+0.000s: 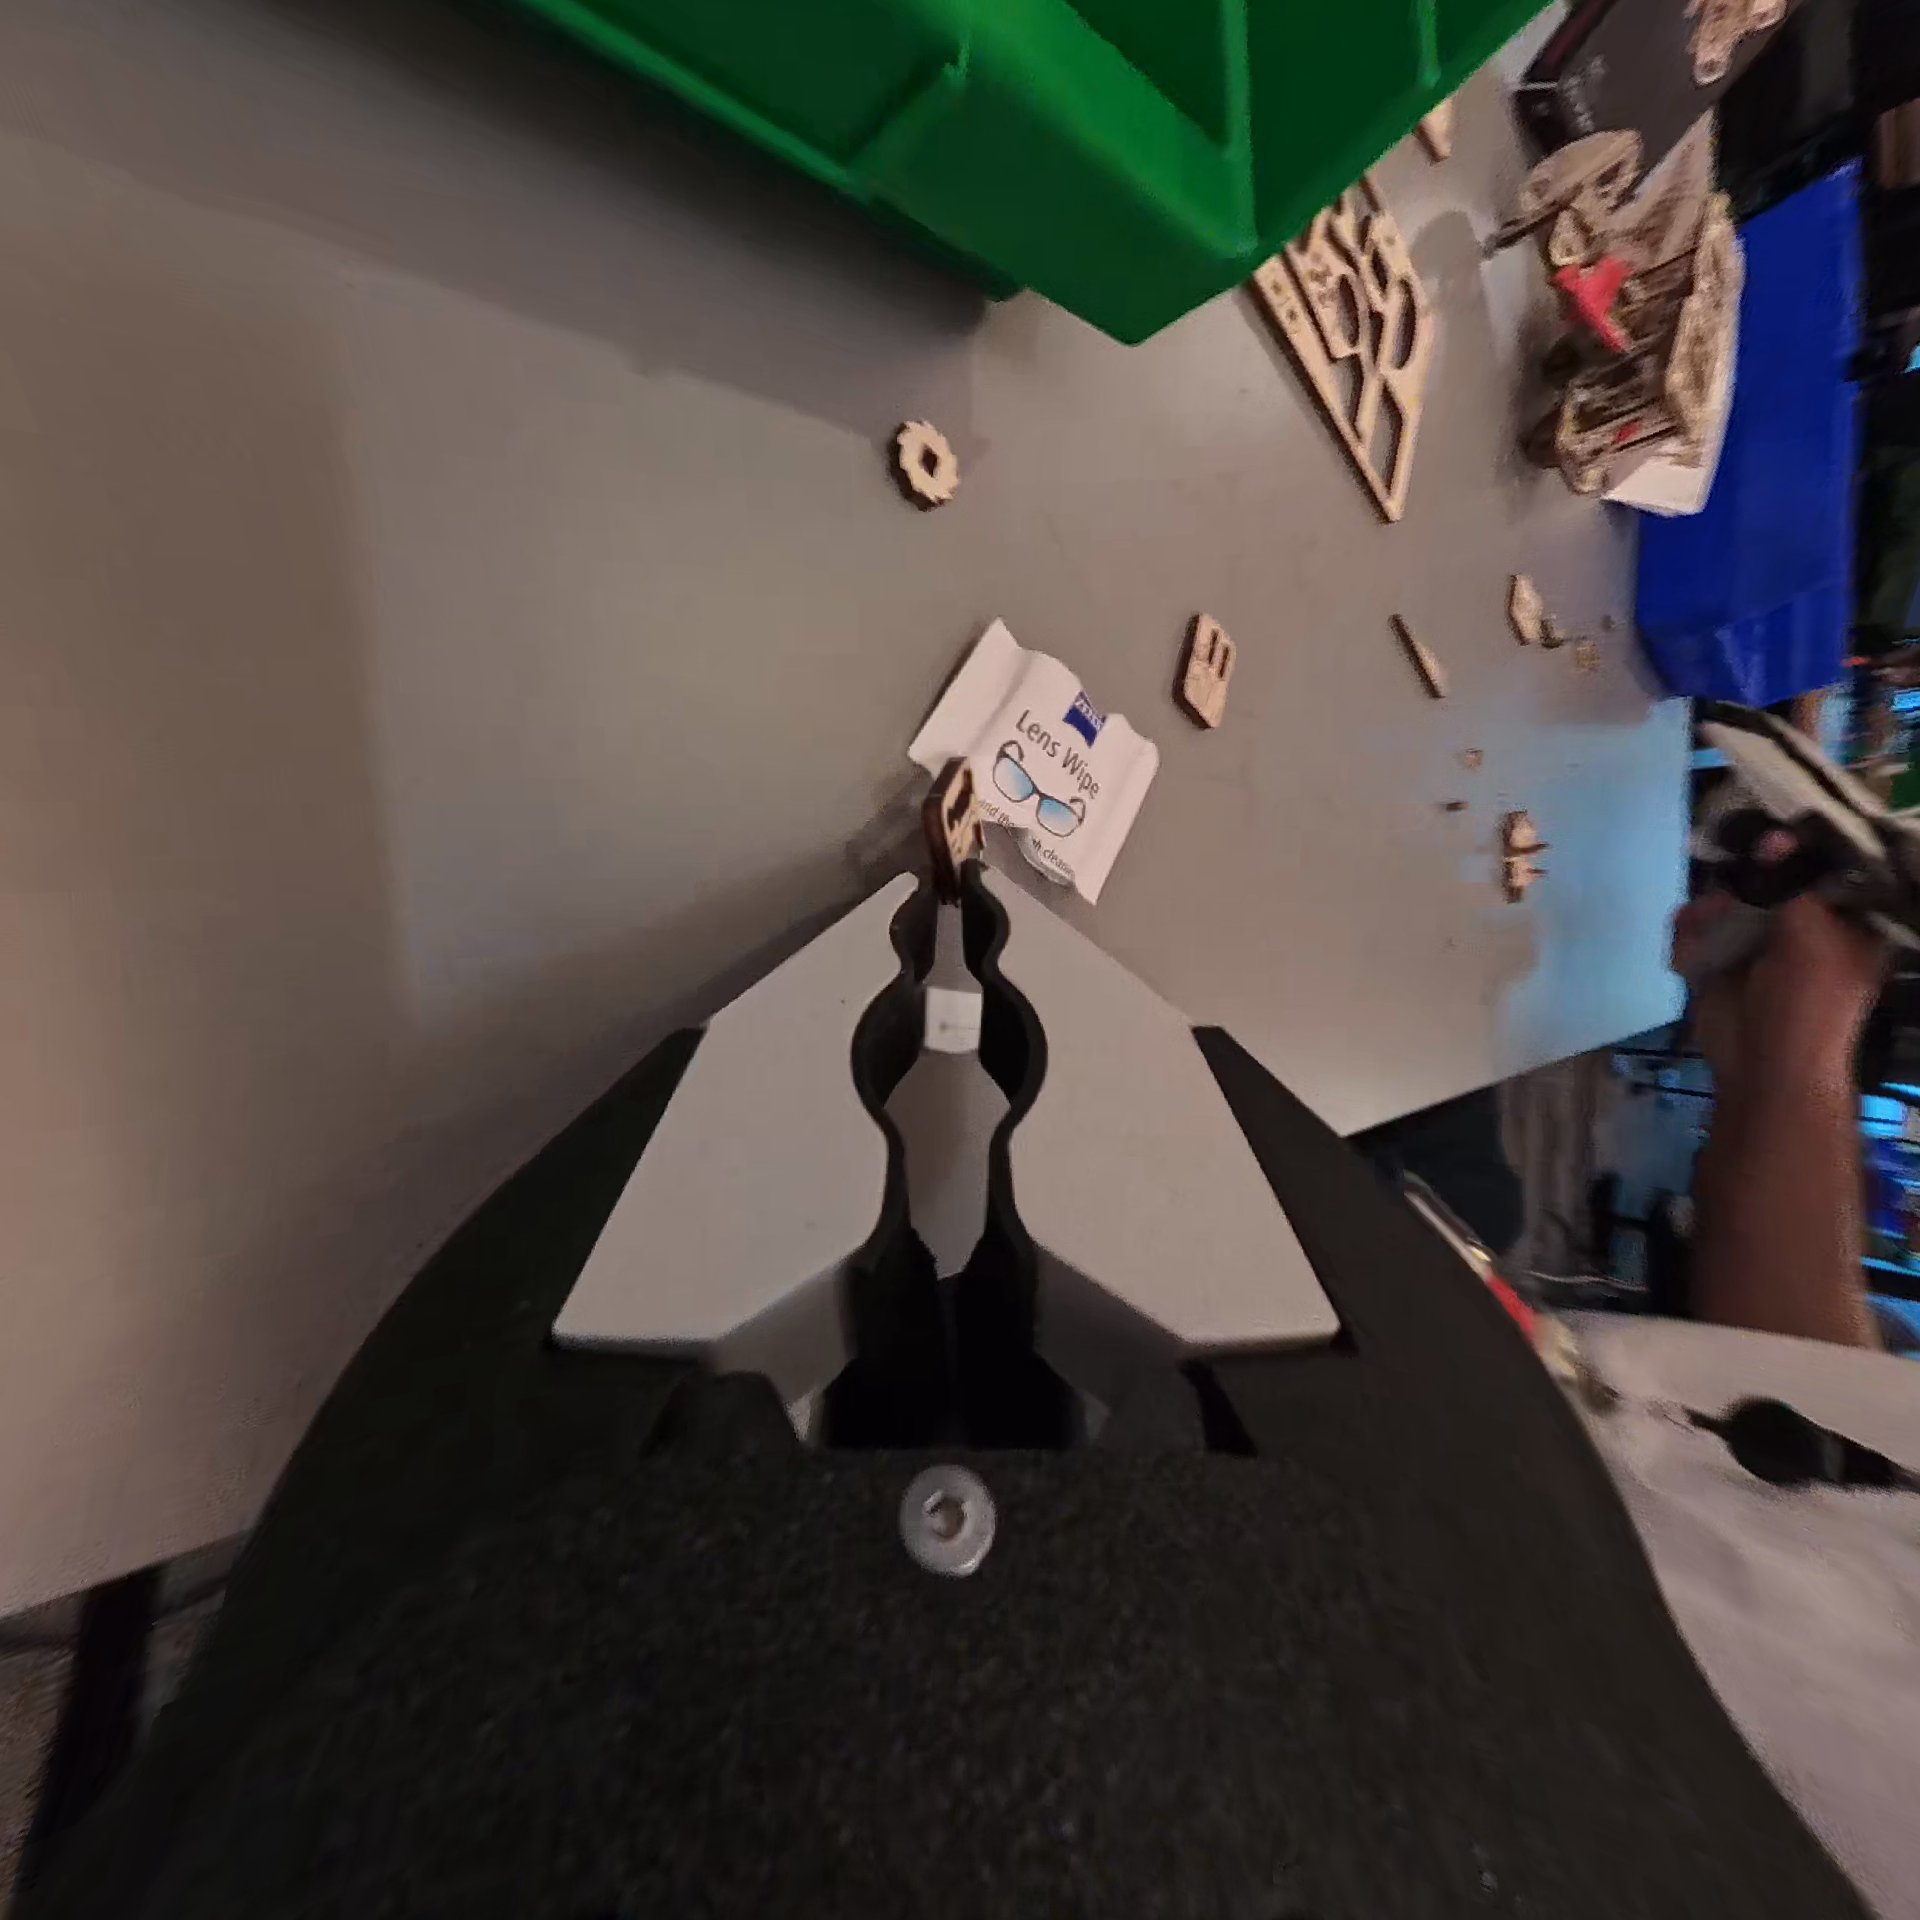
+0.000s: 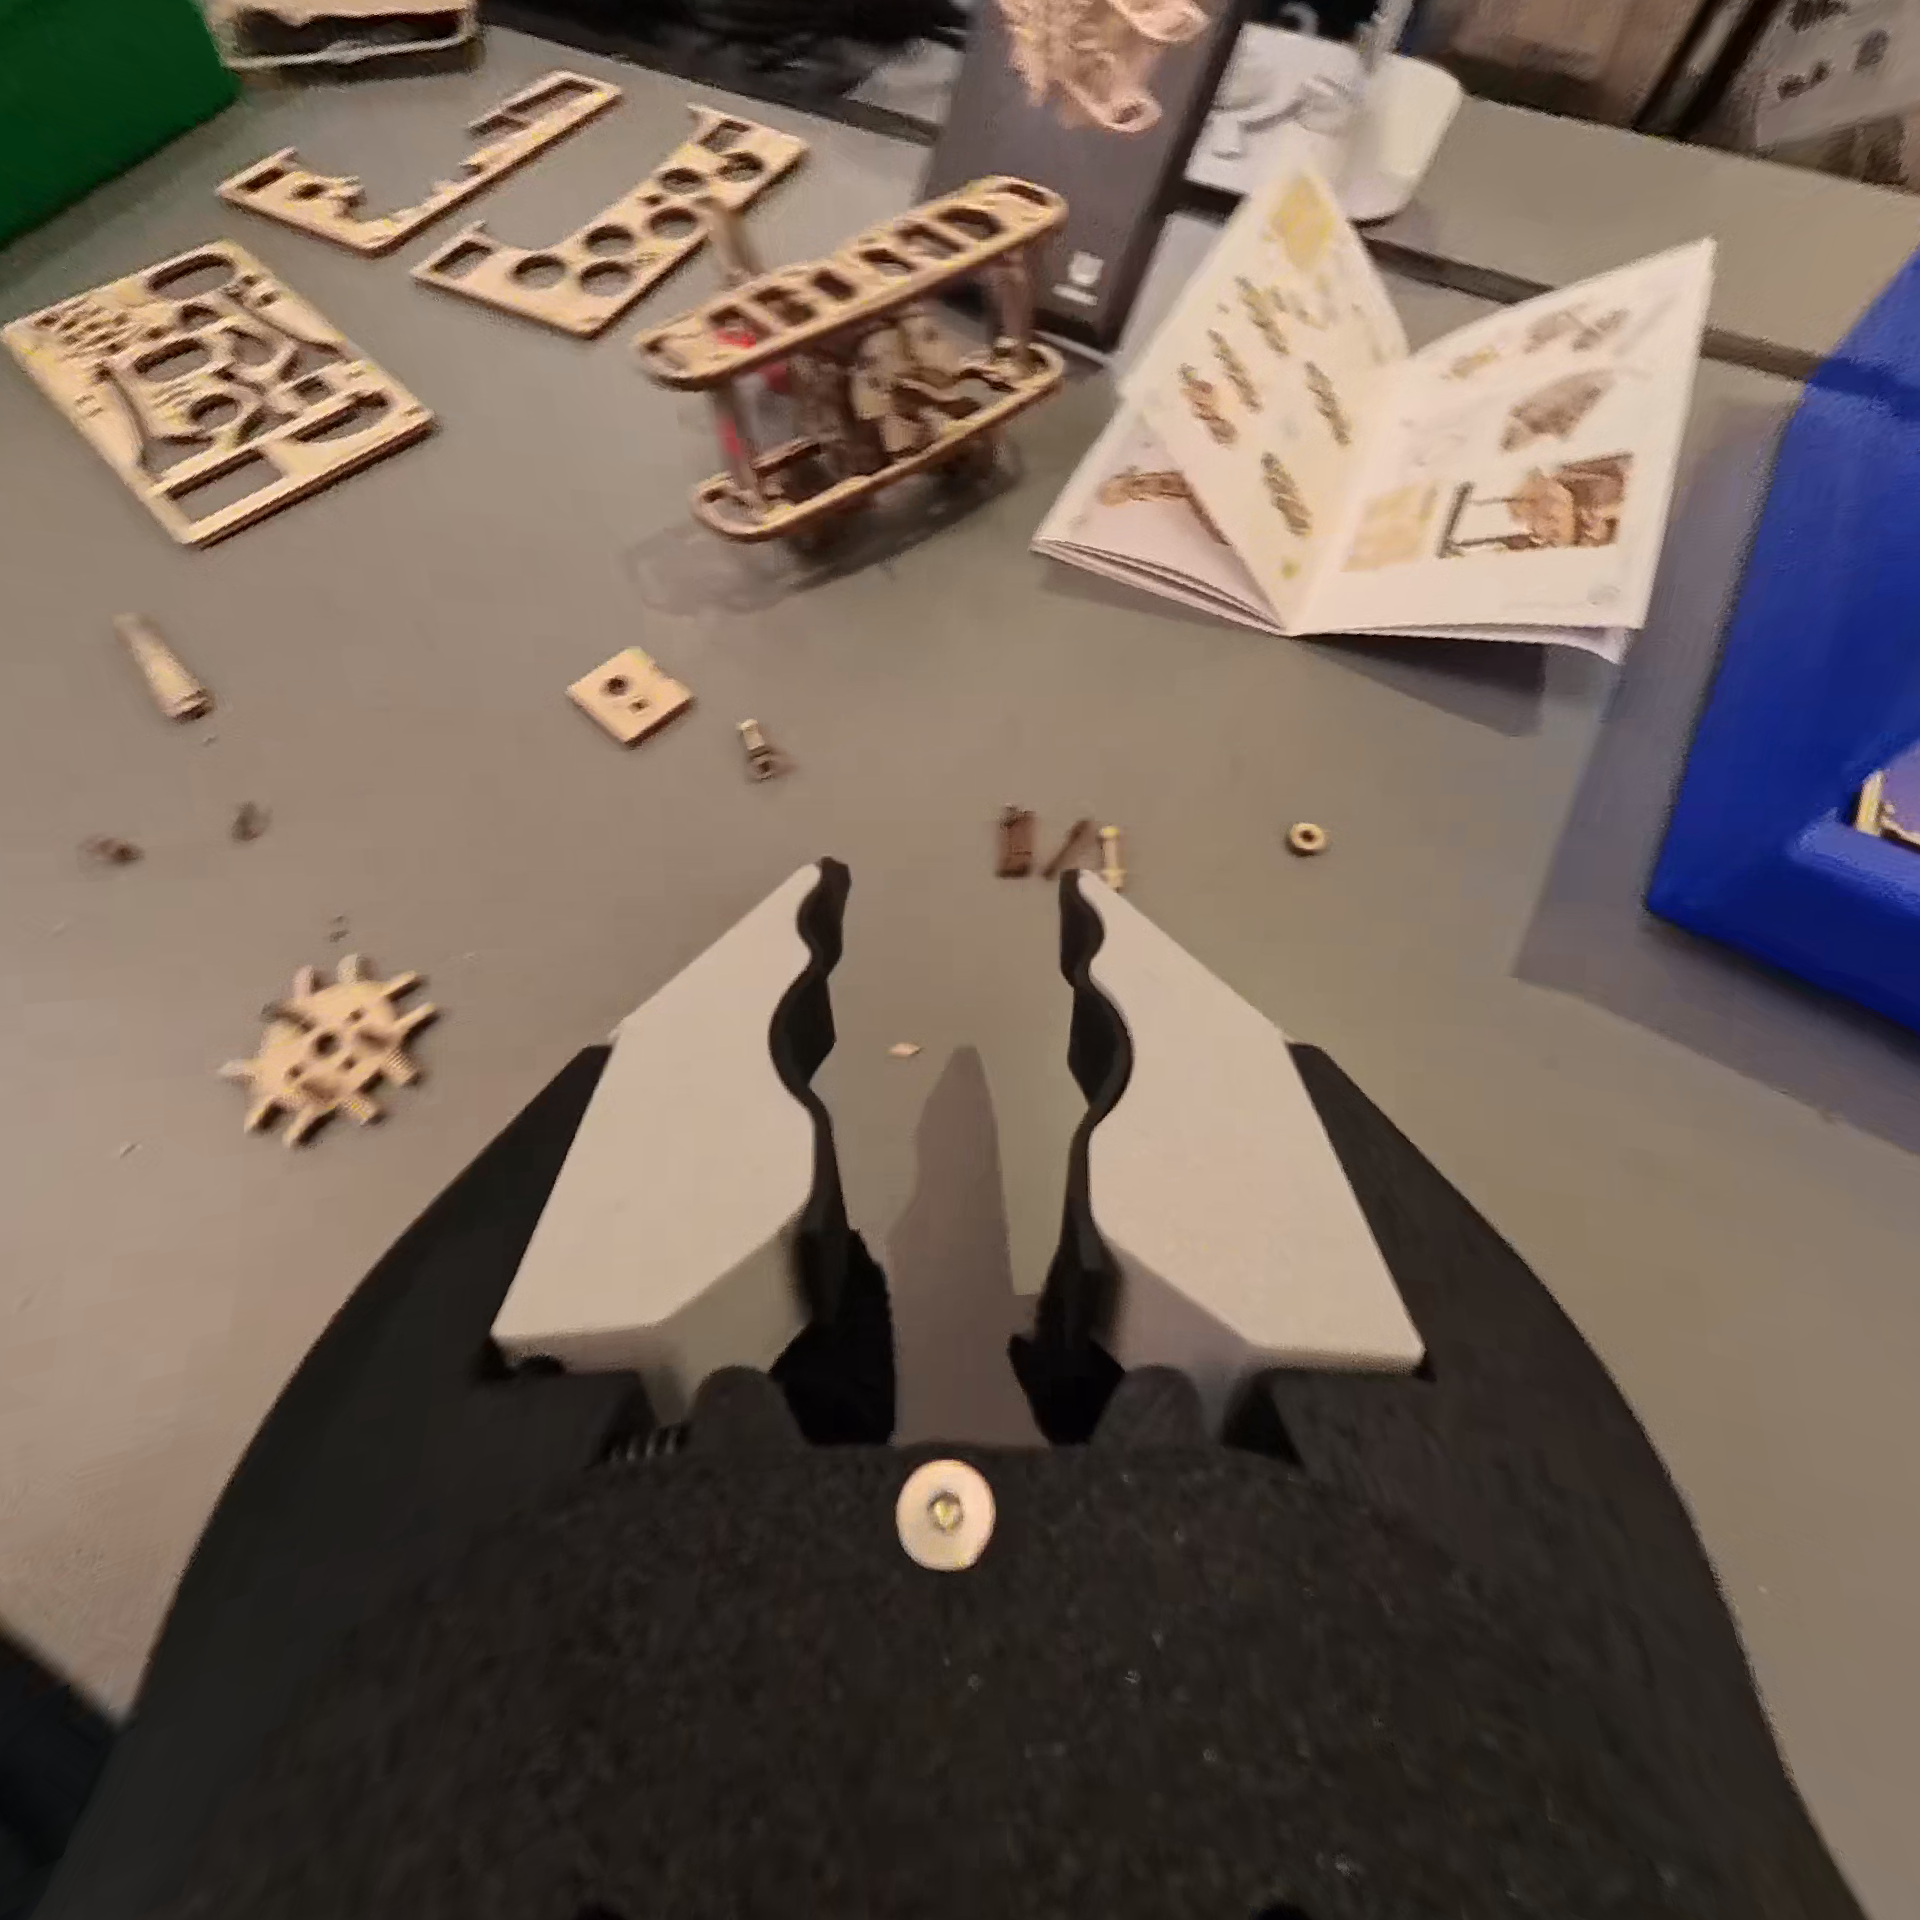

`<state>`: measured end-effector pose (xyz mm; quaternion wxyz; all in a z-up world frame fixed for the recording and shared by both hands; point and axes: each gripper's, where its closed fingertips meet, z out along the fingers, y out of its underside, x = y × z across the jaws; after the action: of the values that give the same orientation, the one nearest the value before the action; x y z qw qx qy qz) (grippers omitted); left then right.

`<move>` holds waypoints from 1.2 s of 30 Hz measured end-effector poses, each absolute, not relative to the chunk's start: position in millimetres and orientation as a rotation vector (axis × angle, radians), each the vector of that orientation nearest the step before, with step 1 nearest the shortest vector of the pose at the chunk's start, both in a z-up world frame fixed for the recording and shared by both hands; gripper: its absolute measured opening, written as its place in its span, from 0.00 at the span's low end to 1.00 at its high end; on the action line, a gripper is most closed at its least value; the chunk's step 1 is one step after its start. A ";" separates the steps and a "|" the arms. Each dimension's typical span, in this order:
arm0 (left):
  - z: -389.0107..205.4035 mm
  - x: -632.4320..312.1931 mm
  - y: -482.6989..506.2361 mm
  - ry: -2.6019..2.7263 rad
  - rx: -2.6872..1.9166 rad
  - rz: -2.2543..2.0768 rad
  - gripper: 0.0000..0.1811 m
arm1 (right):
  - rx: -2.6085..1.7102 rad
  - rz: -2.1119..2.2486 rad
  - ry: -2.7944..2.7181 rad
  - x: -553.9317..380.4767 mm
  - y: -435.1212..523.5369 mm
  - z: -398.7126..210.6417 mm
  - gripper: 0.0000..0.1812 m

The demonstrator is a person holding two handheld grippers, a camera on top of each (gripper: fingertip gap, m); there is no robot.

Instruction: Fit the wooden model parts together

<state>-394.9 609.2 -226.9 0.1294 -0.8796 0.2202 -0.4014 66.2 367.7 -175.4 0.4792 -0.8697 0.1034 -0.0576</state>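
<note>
Small wooden part [image 1: 954, 823] pinched in left hand-held gripper [image 1: 948, 891] tips above grey bench [image 1: 520, 623]; right hand-held gripper [image 2: 951, 894] spread empty, biplane model [image 2: 862, 364] far.

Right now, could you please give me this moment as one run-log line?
left gripper: shut on small wooden part | right gripper: open, empty, above table | biplane model: untouched

green bin [image 1: 1049, 135], blue bin [image 2: 1787, 665] and white wipe packet [image 1: 1039, 758] on grey table [image 2: 416, 665].
</note>
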 end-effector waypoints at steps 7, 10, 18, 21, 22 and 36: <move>-224.9 -384.0 606.5 0.661 -2.539 -1.269 0.03 | -2.116 -0.311 0.268 167.8 437.8 -154.1 0.30; -220.4 -377.1 613.2 0.705 -2.512 -1.261 0.12 | -2.152 -0.305 0.359 196.9 473.8 -158.9 0.31; -206.7 -373.0 618.3 0.824 -2.448 -1.153 0.24 | -2.321 -0.160 0.412 219.4 516.5 -211.3 0.42; -194.8 -378.7 625.8 0.799 -2.435 -1.093 0.24 | -2.383 -0.188 0.377 221.0 517.1 -225.8 0.46; -189.4 -379.7 627.7 0.789 -2.429 -1.085 0.24 | -2.398 -0.203 0.366 221.6 516.5 -229.7 0.47; -131.2 -355.7 639.5 0.924 -2.292 -0.786 0.24 | -2.332 -0.065 0.366 211.6 511.0 -213.0 0.45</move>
<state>-355.7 639.5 -131.2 0.2708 -0.8507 0.3431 -0.2919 211.6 511.0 -213.0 0.3802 -0.9134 0.1432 -0.0253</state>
